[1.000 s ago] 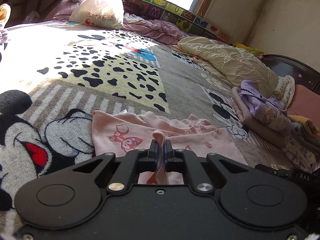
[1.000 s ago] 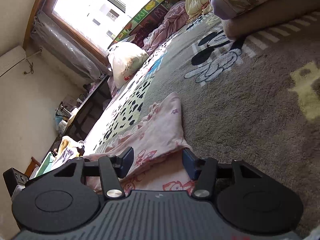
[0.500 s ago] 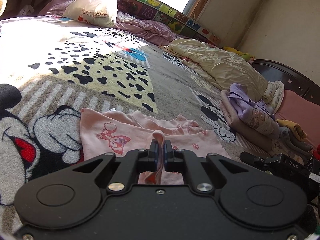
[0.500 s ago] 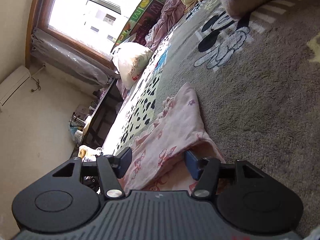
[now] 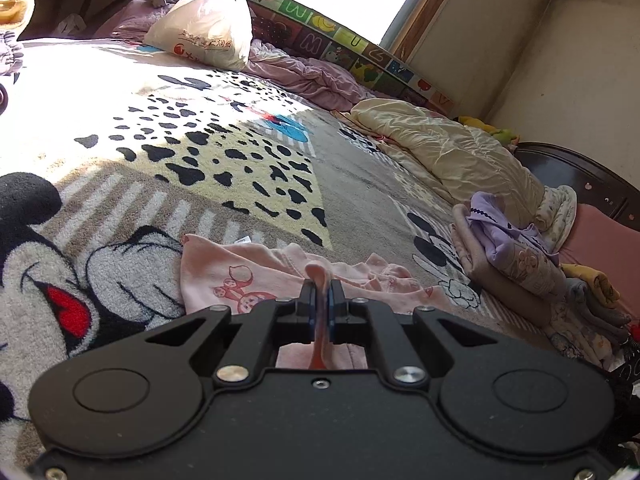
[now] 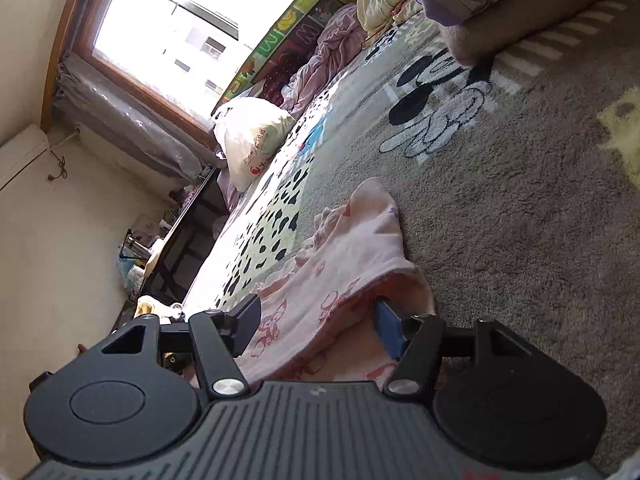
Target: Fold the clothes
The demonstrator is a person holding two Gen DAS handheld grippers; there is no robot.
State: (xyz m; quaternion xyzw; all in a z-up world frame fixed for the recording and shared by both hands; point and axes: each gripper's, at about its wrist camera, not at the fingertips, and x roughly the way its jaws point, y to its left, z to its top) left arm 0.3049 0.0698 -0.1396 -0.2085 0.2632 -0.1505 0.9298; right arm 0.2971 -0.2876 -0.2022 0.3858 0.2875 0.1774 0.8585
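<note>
A small pink garment (image 5: 256, 276) with red cartoon prints lies on the Mickey Mouse carpet (image 5: 208, 152). My left gripper (image 5: 321, 292) is shut on a pinched fold of its near edge, which sticks up between the pads. In the right wrist view the same pink garment (image 6: 352, 256) lies partly folded over itself. My right gripper (image 6: 318, 320) is open, its blue pads on either side of the garment's raised near fold, close to the carpet (image 6: 520, 220).
A stack of folded clothes (image 5: 516, 256) sits at the right, with a cream quilt (image 5: 448, 152) behind it. A white plastic bag (image 5: 208, 36) and a pink blanket (image 5: 304, 76) lie by the window wall. A dark table (image 6: 188, 240) stands at the left.
The left gripper has kept its hold on the fold and shifted slightly. The right gripper has stayed open around the garment's fold while its view tilted a little.
</note>
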